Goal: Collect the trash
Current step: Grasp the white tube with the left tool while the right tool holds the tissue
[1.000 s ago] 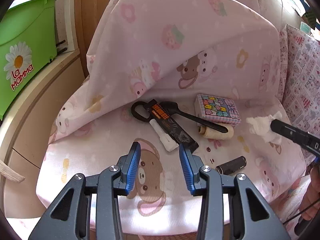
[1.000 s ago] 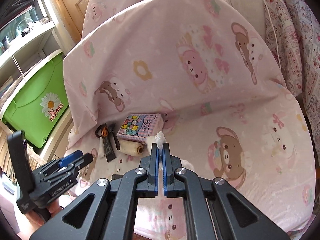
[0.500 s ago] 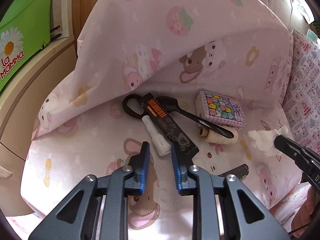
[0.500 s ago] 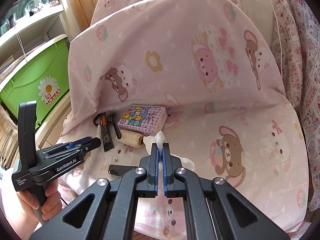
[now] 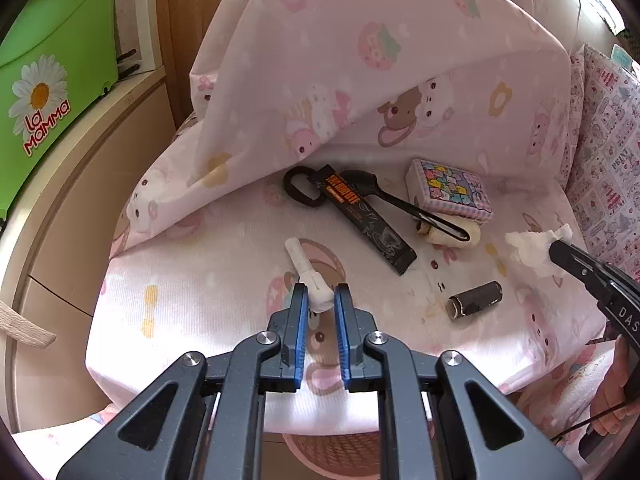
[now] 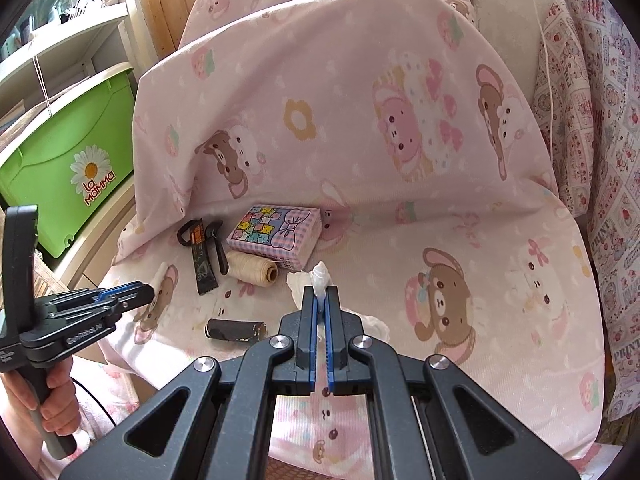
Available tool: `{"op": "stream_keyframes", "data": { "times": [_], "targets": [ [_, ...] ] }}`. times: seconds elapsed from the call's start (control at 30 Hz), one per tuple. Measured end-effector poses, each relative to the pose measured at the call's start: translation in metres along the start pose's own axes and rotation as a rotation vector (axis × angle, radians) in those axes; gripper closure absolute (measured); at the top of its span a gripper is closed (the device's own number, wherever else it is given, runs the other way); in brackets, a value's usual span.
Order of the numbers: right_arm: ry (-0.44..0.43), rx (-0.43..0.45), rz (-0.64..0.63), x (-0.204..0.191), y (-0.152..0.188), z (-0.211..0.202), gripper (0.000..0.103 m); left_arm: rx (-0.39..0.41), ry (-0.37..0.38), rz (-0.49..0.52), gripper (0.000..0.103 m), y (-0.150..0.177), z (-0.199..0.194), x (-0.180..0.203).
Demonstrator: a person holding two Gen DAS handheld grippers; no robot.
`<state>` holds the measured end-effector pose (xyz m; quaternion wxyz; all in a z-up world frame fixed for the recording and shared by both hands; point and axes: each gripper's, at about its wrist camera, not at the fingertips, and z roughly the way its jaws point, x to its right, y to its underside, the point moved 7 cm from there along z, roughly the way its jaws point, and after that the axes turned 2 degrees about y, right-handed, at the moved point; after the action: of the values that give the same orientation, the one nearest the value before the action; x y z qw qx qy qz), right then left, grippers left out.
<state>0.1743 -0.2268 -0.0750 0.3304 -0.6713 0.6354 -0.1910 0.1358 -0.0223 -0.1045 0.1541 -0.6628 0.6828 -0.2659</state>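
Left gripper (image 5: pixel 321 298) of mine has just closed on a white tube (image 5: pixel 308 272), hiding its near end; right gripper (image 6: pixel 321 300) clamps crumpled tissue (image 6: pixel 316 276).

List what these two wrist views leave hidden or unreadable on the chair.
- Left wrist view: the white plastic stick's near end is covered by the left gripper's fingers.
- Right wrist view: most of the crumpled white tissue sits behind the right gripper.
- Both views: printing on the black snack wrapper is too small to read.
- Left wrist view: the pink woven basket under the seat is mostly hidden by the gripper.
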Motion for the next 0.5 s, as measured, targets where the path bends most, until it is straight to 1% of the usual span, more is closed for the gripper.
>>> {"op": "stream_keyframes", "data": {
  "times": [0.1,0.13,0.2,0.27,0.4,0.47,0.5],
  "targets": [
    [-0.002,-0.008,-0.003,-0.001,0.002,0.001,0.099,0.0,0.001,-0.027,0.089,-0.002,-0.002,-0.009],
    [-0.002,-0.011,-0.005,-0.001,0.003,0.002,0.099,0.002,0.007,-0.042,0.088,-0.004,-0.001,-0.011],
    [-0.002,-0.017,-0.008,-0.003,0.004,0.004,0.099,-0.002,0.029,-0.073,0.079,-0.011,0.001,-0.014],
    [-0.001,-0.022,-0.01,-0.004,0.005,0.006,0.099,0.0,0.038,-0.088,0.076,-0.02,0.004,-0.015],
    [0.004,-0.025,-0.024,-0.007,0.007,0.008,0.099,-0.002,-0.043,-0.048,0.076,-0.026,0.013,-0.014],
    [0.004,-0.025,-0.029,-0.008,0.007,0.008,0.099,-0.019,-0.085,-0.005,0.076,-0.024,0.022,-0.011],
    [0.005,-0.024,-0.032,-0.009,0.007,0.008,0.099,-0.03,-0.118,0.018,0.076,-0.022,0.027,-0.01]
  ]
}}
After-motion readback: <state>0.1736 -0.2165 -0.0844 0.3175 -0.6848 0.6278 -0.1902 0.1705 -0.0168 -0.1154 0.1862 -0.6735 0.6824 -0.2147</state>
